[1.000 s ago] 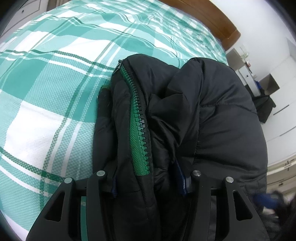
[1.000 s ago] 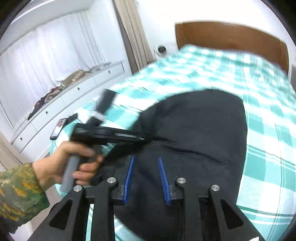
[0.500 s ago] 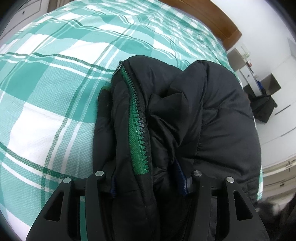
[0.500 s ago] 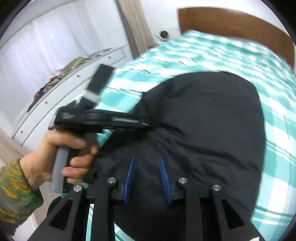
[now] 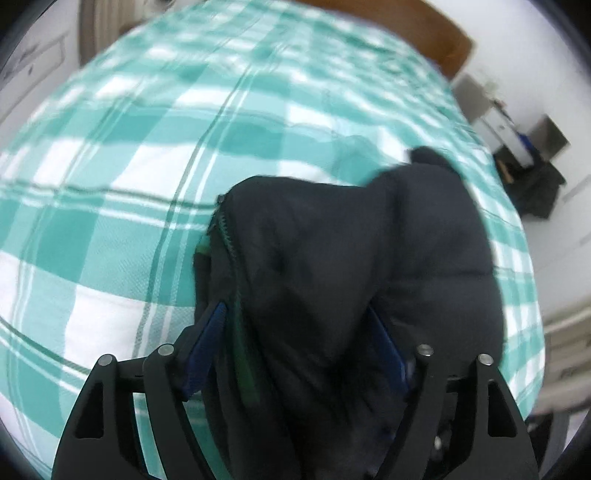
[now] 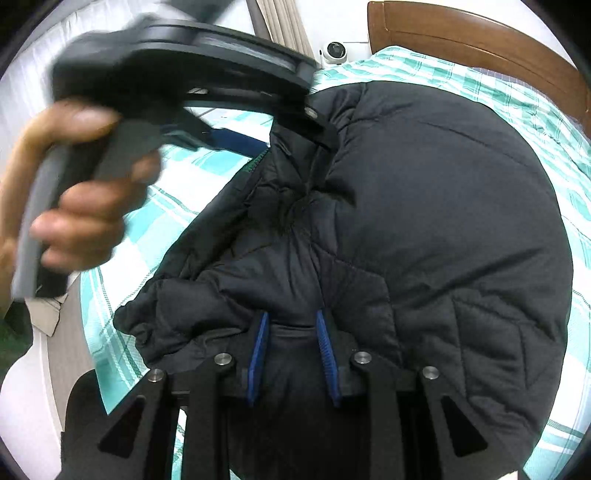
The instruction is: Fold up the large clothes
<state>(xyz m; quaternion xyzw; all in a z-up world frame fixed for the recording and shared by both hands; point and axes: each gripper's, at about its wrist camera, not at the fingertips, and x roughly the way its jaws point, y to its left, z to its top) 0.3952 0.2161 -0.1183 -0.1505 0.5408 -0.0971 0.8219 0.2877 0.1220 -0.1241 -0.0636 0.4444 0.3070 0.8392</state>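
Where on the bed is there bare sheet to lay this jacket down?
Bare checked bedspread runs left of the black jacket, from its zipper edge out to the bed's side, and beyond it up to the wooden headboard. A narrower strip borders the jacket's right. It is crowded near you: left gripper and right gripper both hold bunched fabric.

Left-wrist view motion-blurred; jacket (image 5: 332, 280) hides lower bedspread (image 5: 110, 206); left hand (image 6: 74, 206) blurred.
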